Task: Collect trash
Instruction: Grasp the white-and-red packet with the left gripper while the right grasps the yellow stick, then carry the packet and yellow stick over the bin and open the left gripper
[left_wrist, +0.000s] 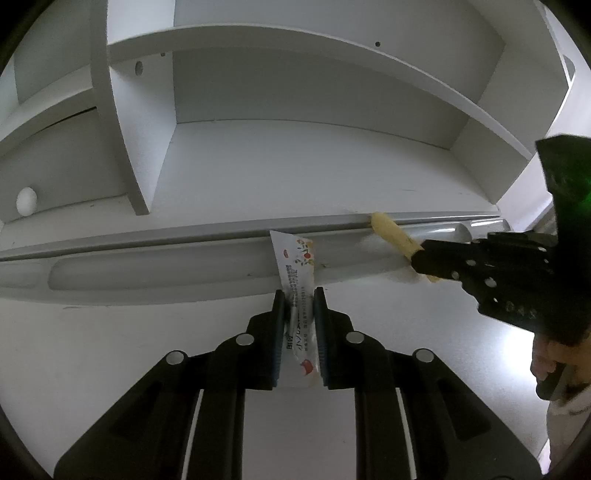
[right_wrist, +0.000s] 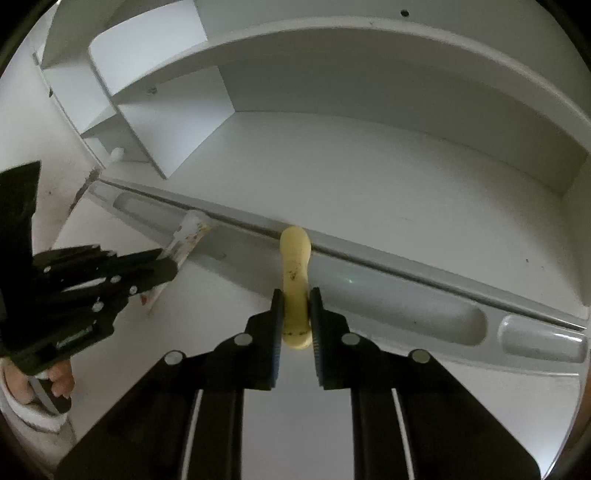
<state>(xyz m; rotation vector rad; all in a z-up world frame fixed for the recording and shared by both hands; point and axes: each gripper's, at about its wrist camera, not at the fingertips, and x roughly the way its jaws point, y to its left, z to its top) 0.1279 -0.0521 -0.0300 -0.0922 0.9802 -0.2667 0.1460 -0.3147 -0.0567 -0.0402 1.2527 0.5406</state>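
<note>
Left tool (left_wrist: 299, 295) pinches a white snack wrapper (left_wrist: 295, 273) between its two black fingers (left_wrist: 277, 321), seen from the left wrist camera. This wrapper carries red and orange print and small dark lettering, and it runs lengthwise between the pads, its far end lying over a long shallow groove (left_wrist: 147, 267) moulded into the white table (left_wrist: 110, 350). To the right in this view, the right tool (left_wrist: 424, 262) comes in from the side, closed on a pale yellow banana peel (left_wrist: 391, 234) whose far tip touches the raised grey strip at the far edge of the groove. A hand (left_wrist: 546, 362) shows at the right edge behind that tool. Beyond the groove stands a white shelf unit (left_wrist: 258, 40) with open compartments, and a small white round knob (left_wrist: 26, 201) sits at far left.

From the right wrist camera, the right tool (right_wrist: 295, 295) grips the banana peel (right_wrist: 294, 258) between its fingers (right_wrist: 317, 314); the peel's far end rests against the grey strip, and its near end pokes out just behind the pads. At left, the left tool (right_wrist: 171, 267) holds the snack wrapper (right_wrist: 188, 236), which lies across the groove (right_wrist: 406, 295), well apart from the peel. A hand (right_wrist: 55, 384) is at the lower left. The shelf unit (right_wrist: 332, 44) fills the far side of the table (right_wrist: 184, 332).
</note>
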